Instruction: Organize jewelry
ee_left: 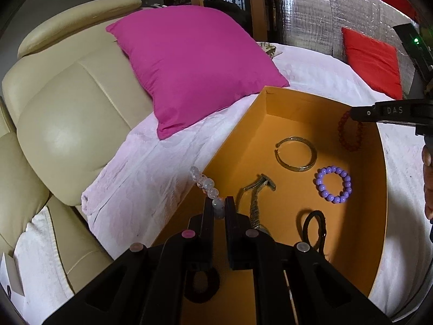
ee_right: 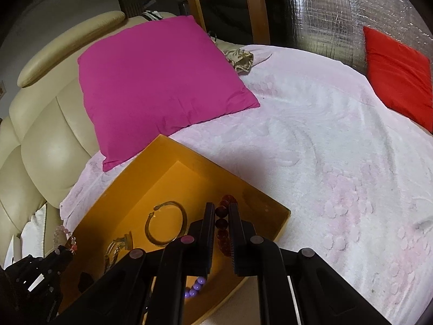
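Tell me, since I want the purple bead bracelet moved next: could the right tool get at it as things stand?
Probably not yet. The right tool is shut on the red bead bracelet, so it would have to let that go first. Otherwise the purple bead bracelet lies uncovered on the floor of the orange box, with nothing on top of it.

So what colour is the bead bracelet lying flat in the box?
Purple. The bead bracelet lies inside the orange box, clearest in the left wrist view.

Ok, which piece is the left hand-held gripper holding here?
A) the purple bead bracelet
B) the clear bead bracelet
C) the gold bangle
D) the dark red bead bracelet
B: the left hand-held gripper is shut on the clear bead bracelet, while the purple bead bracelet and gold bangle lie in the orange box.
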